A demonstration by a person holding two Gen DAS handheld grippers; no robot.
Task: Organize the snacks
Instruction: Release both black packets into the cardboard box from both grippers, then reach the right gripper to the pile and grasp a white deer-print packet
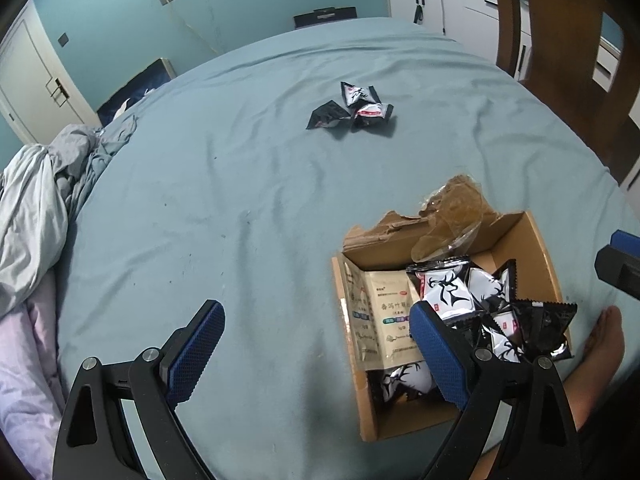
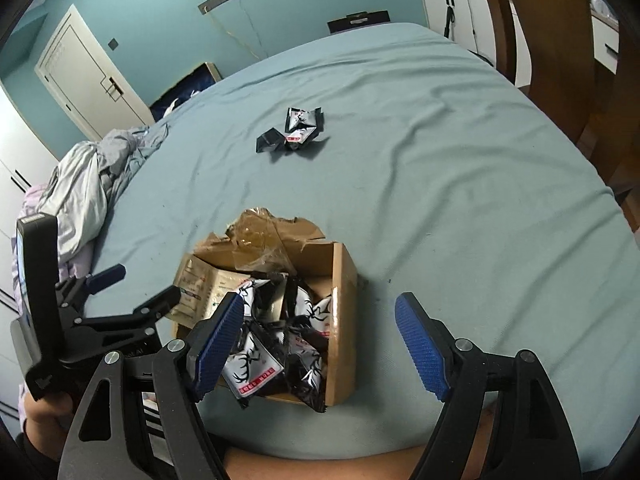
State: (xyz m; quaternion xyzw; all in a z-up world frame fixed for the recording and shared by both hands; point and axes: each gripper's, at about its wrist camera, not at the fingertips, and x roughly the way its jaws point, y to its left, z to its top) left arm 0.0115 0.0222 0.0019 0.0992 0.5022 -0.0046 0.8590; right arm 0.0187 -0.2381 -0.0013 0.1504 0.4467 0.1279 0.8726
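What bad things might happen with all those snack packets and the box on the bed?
The cardboard box is heaped with packets, and one juts past its near edge, so it might slide out. The box sits on a soft, wrinkled bedsheet, so a nudge from the open right gripper could tip it.

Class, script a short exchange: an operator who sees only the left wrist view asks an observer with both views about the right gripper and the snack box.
Operator: Only an edge of the right gripper shows here. Is it holding a packet?
Observer: No. The right gripper is open, with nothing between its fingers.
Operator: Where is it aimed?
Observer: At the right wall of the cardboard box. One finger overlaps the snack packets, the other the bedsheet.
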